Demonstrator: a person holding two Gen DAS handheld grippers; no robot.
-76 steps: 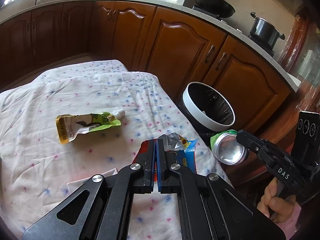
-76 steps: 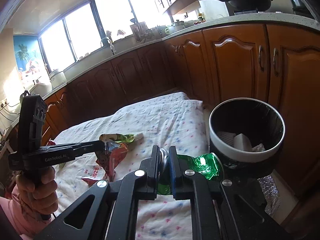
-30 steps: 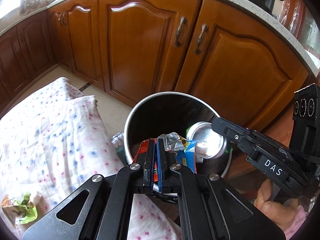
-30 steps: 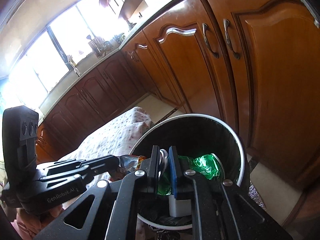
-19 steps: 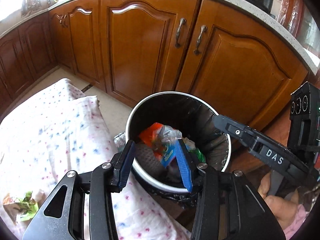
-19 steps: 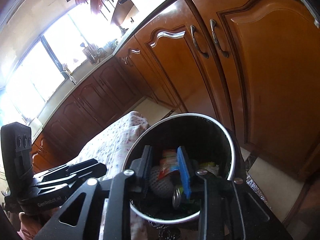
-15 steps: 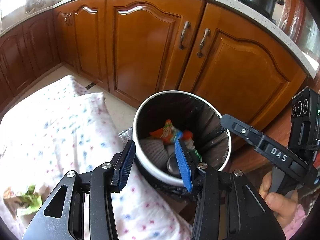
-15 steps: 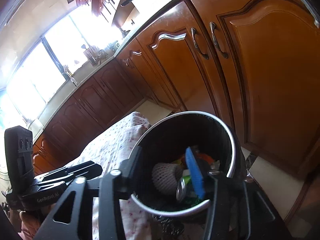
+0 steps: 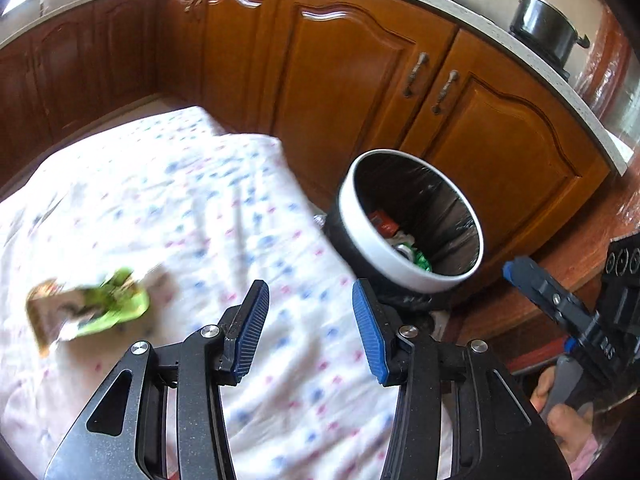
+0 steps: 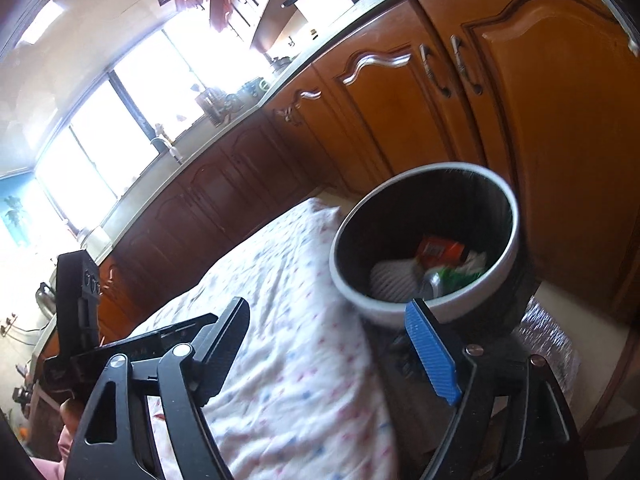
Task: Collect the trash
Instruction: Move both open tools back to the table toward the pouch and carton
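Observation:
A white-rimmed bin with a black liner stands on the floor beside the cloth-covered table. Inside it lie an orange wrapper, a crushed green can and a white foam net. A green and yellow pouch, blurred, lies on the cloth at the left. My left gripper is open over the cloth with nothing between its blue pads. My right gripper hangs near the bin's rim; its jaws are opening and hold nothing. Its finger shows at the right of the left wrist view.
Brown kitchen cabinets run behind the bin, under a countertop with a black pot. A crinkled foil bag lies on the floor right of the bin. A hand grips the right tool's handle.
Both grippers opened over the bin and let the wrapper and the green can drop in. Both have since drawn back from the bin toward the table, and the pouch is nearer in the left view.

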